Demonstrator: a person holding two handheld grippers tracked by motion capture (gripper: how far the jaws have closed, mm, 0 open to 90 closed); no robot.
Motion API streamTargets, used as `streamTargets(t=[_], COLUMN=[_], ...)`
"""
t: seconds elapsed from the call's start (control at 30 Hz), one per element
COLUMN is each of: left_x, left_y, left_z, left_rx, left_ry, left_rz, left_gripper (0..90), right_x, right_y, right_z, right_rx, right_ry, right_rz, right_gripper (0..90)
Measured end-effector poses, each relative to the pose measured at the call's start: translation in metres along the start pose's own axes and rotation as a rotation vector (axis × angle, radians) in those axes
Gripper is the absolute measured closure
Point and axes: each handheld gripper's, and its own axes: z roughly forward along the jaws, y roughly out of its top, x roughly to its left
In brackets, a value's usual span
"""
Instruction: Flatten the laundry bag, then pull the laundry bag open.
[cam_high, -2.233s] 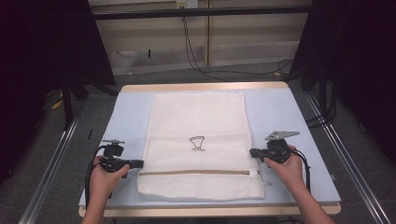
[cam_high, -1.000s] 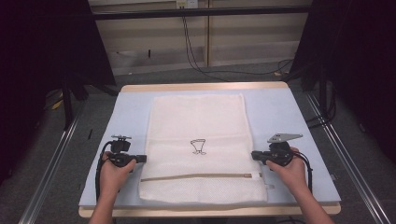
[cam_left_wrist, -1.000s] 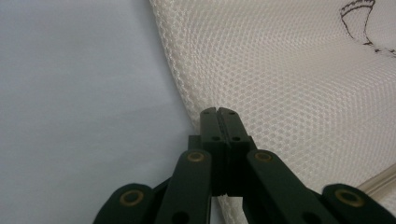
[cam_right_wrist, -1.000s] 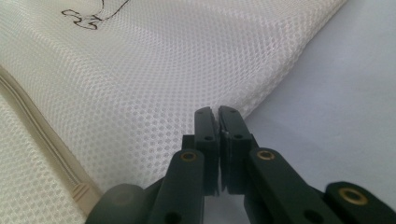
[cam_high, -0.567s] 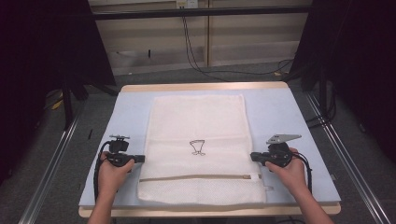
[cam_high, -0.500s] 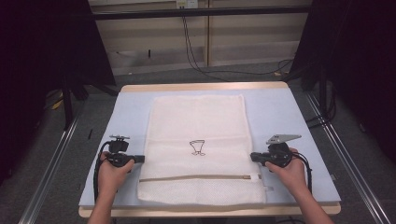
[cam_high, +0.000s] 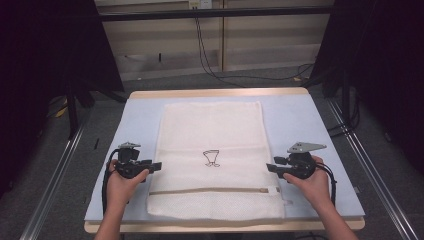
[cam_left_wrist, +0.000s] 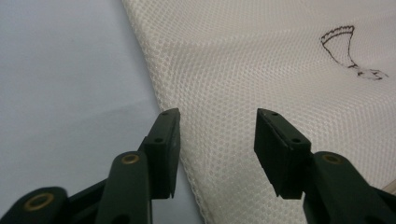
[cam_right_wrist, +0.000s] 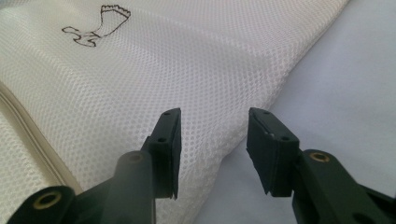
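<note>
A white mesh laundry bag (cam_high: 212, 155) lies flat on the pale blue table top (cam_high: 295, 120), with a small black drawing (cam_high: 211, 158) at its middle and a zip line (cam_high: 210, 191) near its front. My left gripper (cam_high: 156, 165) sits at the bag's left edge. Its jaws have just been opening and stand apart over the mesh edge (cam_left_wrist: 187, 154) without pressing it. My right gripper (cam_high: 270, 167) sits at the bag's right edge. Its jaws have likewise just been opening, and the mesh edge (cam_right_wrist: 219, 140) lies loose between them.
The table's wooden rim (cam_high: 220, 93) runs along the far side, and metal rails (cam_high: 55, 175) flank the table on both sides. Cables (cam_high: 210, 55) trail over the floor behind. Bare blue table surface lies left and right of the bag.
The bag's side edges, held slightly raised before, have settled flat on the table. Both hands stay almost where they were.
</note>
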Motion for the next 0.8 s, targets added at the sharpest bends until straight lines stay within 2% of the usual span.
streamTargets(t=[0.07,0.13,0.27,0.37,0.5,0.53,0.63,0.7,0.8], left_x=[-0.001,-0.002,-0.007,-0.015,-0.025,-0.028,-0.032,-0.034,-0.038], left_y=[0.0,0.001,0.003,0.006,0.009,0.009,0.009,0.009,0.009], left_z=[0.001,0.001,0.002,0.003,0.005,0.006,0.009,0.009,0.01], left_rx=[-0.014,-0.021,-0.044,-0.047,-0.045,-0.044,-0.03,-0.018,-0.03], left_ry=[-0.006,-0.005,-0.061,-0.083,-0.116,-0.124,-0.13,-0.12,-0.125], left_rz=[-0.011,-0.001,0.023,0.071,0.104,0.1,0.112,0.122,0.131], left_gripper=[46.1,41.7,28.1,22.9,19.9,19.3,19.3,19.4,19.6], right_x=[0.001,0.002,0.003,0.004,0.004,0.004,0.005,0.004,0.005], right_y=[0.0,0.001,0.001,-0.002,-0.005,-0.005,-0.006,-0.007,-0.007], right_z=[0.001,0.001,0.0,-0.002,-0.005,-0.006,-0.008,-0.009,-0.009], right_rx=[0.001,0.0,-0.004,0.01,0.005,0.007,0.001,-0.004,-0.006], right_ry=[-0.002,0.001,0.007,0.01,0.027,0.03,0.038,0.041,0.049], right_rz=[-0.02,-0.018,-0.024,-0.042,-0.067,-0.071,-0.057,-0.055,-0.054], right_gripper=[49.6,49.1,44.7,42.5,42.6,43.1,46.9,49.0,52.6])
